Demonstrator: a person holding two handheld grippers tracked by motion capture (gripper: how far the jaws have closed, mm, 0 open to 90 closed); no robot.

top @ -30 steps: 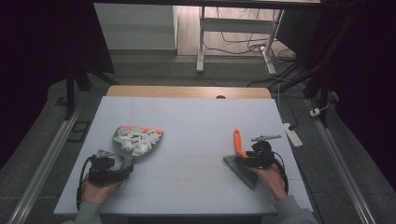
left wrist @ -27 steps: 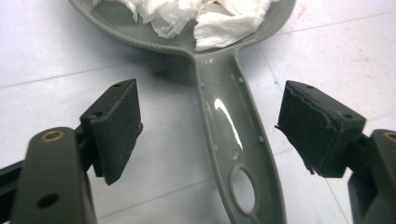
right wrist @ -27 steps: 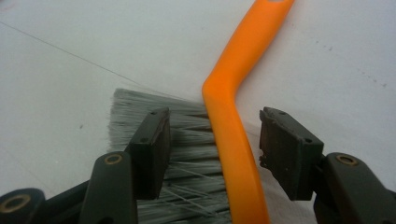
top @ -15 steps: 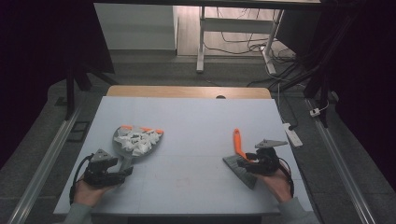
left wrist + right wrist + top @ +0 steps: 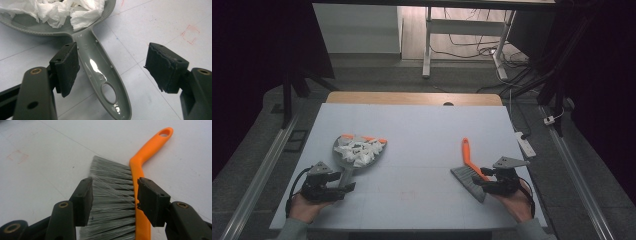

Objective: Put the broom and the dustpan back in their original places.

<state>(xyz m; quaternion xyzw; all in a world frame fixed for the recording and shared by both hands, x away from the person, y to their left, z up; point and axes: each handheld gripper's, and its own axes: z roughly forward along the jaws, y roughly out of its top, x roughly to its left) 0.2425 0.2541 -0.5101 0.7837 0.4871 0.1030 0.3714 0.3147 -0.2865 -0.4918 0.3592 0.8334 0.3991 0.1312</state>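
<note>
My left claw (image 5: 112, 67) hangs released over the glossy grey plastic dustpan's (image 5: 350, 162) handle; its pads stand either side of the handle without pressing, having just narrowed a little. The pan, heaped with crumpled white tissue scraps (image 5: 358, 150), lies near the pale matte table's (image 5: 422, 130) left edge, with bare surface between it and the brush. My right claw (image 5: 113, 200) is released too, easing narrower around the brush's (image 5: 468, 172) grey bristles and smooth orange plastic back, near the right edge.

Both grippers, left gripper (image 5: 328, 186) and right gripper (image 5: 497, 182), are black with grey three-cornered plates, black cables and brass screws; sleeves are grey.
</note>
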